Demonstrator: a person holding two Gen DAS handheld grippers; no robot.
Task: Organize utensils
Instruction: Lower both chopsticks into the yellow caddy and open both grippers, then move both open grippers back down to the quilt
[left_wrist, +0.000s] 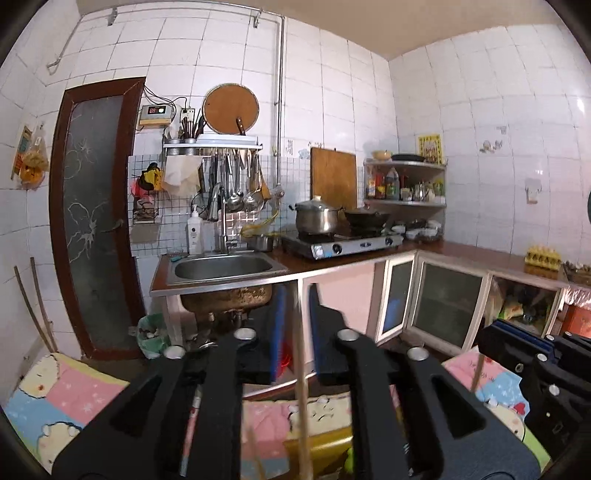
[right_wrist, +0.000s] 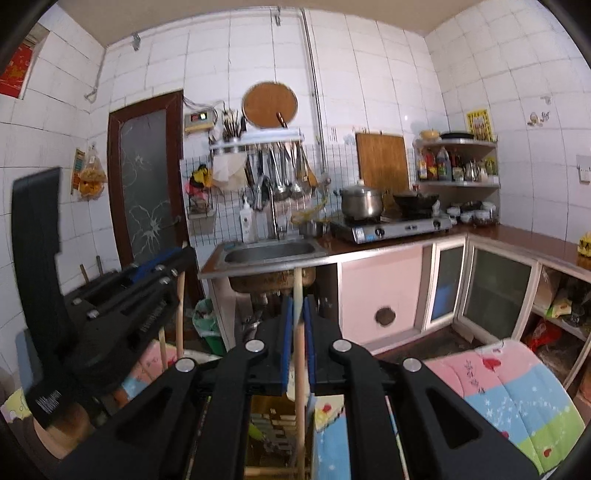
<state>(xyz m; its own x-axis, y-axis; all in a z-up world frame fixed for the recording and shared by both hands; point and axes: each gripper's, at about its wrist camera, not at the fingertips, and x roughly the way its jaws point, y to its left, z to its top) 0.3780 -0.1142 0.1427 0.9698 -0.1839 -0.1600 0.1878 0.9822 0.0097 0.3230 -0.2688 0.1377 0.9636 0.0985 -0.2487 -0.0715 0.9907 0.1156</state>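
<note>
My left gripper (left_wrist: 297, 325) stands with its blue-padded jaws apart around a thin pale wooden chopstick (left_wrist: 301, 369) that runs upright between them; it also shows in the right wrist view (right_wrist: 173, 266), where a wooden stick (right_wrist: 180, 314) hangs by its fingers. My right gripper (right_wrist: 298, 325) is shut on a thicker pale wooden stick (right_wrist: 300, 369), held upright between the blue pads. It also shows in the left wrist view (left_wrist: 524, 343) at the right, with a thin stick (left_wrist: 477, 373) below it.
A pastel patchwork quilt (right_wrist: 517, 387) covers the surface below both grippers. Ahead are a steel sink (left_wrist: 221, 267), a gas stove with a pot (left_wrist: 317, 218) and wok, a wall rack with hanging utensils (left_wrist: 236, 181), and a brown door (left_wrist: 92, 214).
</note>
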